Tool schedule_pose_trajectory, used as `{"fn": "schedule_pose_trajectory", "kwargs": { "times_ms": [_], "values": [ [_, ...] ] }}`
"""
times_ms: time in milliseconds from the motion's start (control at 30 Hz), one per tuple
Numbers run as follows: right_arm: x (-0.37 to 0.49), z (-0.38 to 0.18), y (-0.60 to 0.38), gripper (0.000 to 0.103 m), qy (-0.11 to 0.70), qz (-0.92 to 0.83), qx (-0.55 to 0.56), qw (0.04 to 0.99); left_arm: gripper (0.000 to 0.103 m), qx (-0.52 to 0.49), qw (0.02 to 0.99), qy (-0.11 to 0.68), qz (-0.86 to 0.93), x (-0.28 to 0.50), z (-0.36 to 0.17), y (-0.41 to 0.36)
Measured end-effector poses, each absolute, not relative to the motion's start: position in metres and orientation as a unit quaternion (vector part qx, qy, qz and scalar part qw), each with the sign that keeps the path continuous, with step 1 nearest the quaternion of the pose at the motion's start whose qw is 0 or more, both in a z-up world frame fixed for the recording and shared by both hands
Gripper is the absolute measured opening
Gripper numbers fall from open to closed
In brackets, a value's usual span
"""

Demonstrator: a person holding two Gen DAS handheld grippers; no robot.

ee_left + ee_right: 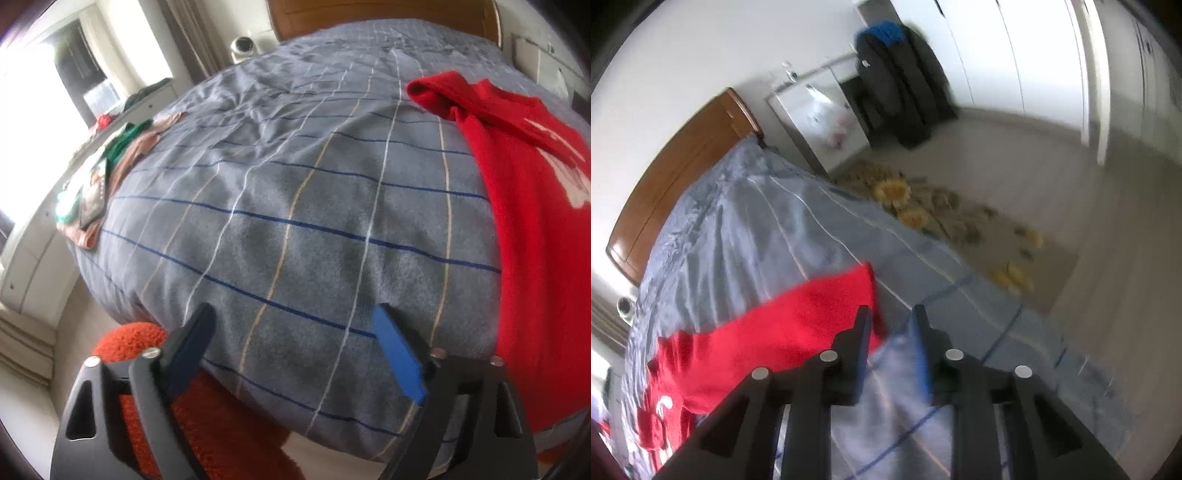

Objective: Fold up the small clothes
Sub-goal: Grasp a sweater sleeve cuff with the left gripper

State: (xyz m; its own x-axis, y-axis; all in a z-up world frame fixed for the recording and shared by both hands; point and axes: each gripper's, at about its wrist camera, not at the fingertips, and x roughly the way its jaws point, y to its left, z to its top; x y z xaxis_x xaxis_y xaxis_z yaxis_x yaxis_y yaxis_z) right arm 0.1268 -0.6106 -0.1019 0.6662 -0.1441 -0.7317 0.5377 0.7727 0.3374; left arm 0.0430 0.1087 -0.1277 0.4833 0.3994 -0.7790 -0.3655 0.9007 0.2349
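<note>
The left gripper (295, 332) is held wide open above a grey checked duvet (295, 206). A red shirt (528, 229) is spread at the right.

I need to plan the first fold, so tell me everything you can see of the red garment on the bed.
The red garment is bright red, soft-looking cloth with a white print. It lies spread on the grey checked bedcover, unfolded, with one end bunched into a thick roll toward the headboard. Neither claw holds it: the left claw is wide open beside it; the right claw, slightly open, is at its edge.
</note>
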Motion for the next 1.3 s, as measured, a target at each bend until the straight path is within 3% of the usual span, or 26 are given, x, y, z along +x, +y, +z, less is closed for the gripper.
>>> {"fn": "schedule_pose_trajectory", "kwargs": {
  "times_ms": [33, 167, 267, 333, 400, 533, 600, 633, 667, 733, 933, 1000, 1033, 1067, 1200, 1300],
  "values": [
    [0.13, -0.1, -0.607, 0.027, 0.36, -0.174, 0.27, 0.876, 0.09, 0.024, 0.862, 0.455, 0.221, 0.043, -0.126, 0.106],
    [0.152, -0.129, -0.6, 0.05, 0.404, -0.087, 0.319, 0.853, 0.09, 0.053, 0.878, 0.444, 0.173, 0.039, -0.103, 0.091],
    [0.143, -0.147, -0.605, 0.038, 0.416, -0.117, 0.319, 0.843, 0.093, 0.11, 0.912, 0.387, 0.084, 0.051, -0.051, 0.066],
    [0.131, -0.137, -0.601, 0.039, 0.406, -0.137, 0.296, 0.854, 0.103, 0.163, 0.926, 0.338, 0.027, 0.068, -0.017, 0.041],
    [0.116, -0.121, -0.589, 0.043, 0.396, -0.13, 0.268, 0.869, 0.103, 0.23, 0.923, 0.305, -0.034, 0.094, 0.0, 0.007],
    [0.086, -0.096, -0.548, 0.049, 0.38, -0.075, 0.232, 0.892, 0.103, 0.314, 0.887, 0.321, -0.109, 0.157, -0.018, -0.049],
    [0.067, -0.092, -0.523, 0.056, 0.372, -0.055, 0.216, 0.901, 0.102, 0.327, 0.866, 0.355, -0.13, 0.194, -0.044, -0.07],
    [0.058, -0.093, -0.513, 0.058, 0.368, -0.05, 0.212, 0.904, 0.097, 0.33, 0.86, 0.366, -0.133, 0.208, -0.054, -0.077],
    [0.049, -0.095, -0.501, 0.059, 0.365, -0.044, 0.21, 0.906, 0.086, 0.334, 0.854, 0.376, -0.133, 0.219, -0.065, -0.084],
    [0.037, -0.101, -0.486, 0.059, 0.364, -0.034, 0.216, 0.905, 0.078, 0.34, 0.839, 0.401, -0.136, 0.24, -0.083, -0.095],
    [0.017, -0.108, -0.452, 0.059, 0.358, -0.014, 0.193, 0.913, 0.077, 0.388, 0.812, 0.399, -0.174, 0.25, -0.118, -0.12],
    [0.016, -0.105, -0.452, 0.059, 0.346, -0.02, 0.192, 0.918, 0.07, 0.387, 0.814, 0.396, -0.178, 0.253, -0.119, -0.123],
    [0.015, -0.106, -0.452, 0.059, 0.347, -0.021, 0.194, 0.917, 0.041, 0.375, 0.816, 0.401, -0.183, 0.253, -0.116, -0.12],
    [0.016, -0.11, -0.452, 0.059, 0.354, -0.024, 0.195, 0.914, 0.004, 0.349, 0.818, 0.416, -0.191, 0.258, -0.113, -0.117],
    [0.018, -0.116, -0.456, 0.059, 0.363, -0.036, 0.204, 0.909, 0.002, 0.233, 0.865, 0.415, -0.162, 0.264, -0.084, -0.09],
    [0.018, -0.118, -0.455, 0.059, 0.363, -0.035, 0.207, 0.908, 0.002, 0.102, 0.906, 0.395, -0.112, 0.261, -0.043, -0.024]
  ]
}}
